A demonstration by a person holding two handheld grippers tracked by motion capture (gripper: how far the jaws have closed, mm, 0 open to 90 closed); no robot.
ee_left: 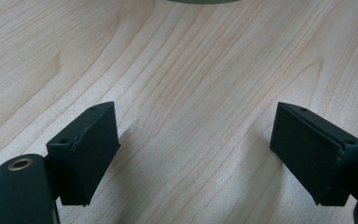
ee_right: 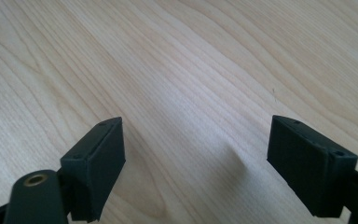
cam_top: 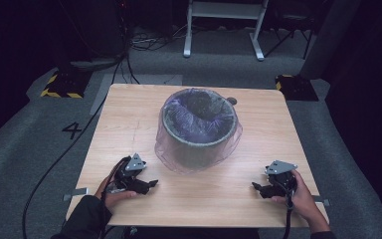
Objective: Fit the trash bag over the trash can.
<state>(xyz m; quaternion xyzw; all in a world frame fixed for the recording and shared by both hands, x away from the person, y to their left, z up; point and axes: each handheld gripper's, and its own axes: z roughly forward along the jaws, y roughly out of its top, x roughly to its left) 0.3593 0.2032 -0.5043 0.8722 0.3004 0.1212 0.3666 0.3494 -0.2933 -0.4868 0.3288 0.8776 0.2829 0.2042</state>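
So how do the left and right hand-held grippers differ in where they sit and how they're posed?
The left hand-held gripper lies near the table's front-left and points right; the right hand-held gripper lies near its front-right and points left. The left sits closer to the bag-lined bin than the right. Both have open, empty jaws over bare wood.

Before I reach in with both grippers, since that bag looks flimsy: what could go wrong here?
The thin purple bag drapes loosely over the bin and pools on the table, so a jaw could snag or tear it. The bin may slide or tip if pushed from one side. Both the left gripper and right gripper are open and hold nothing.
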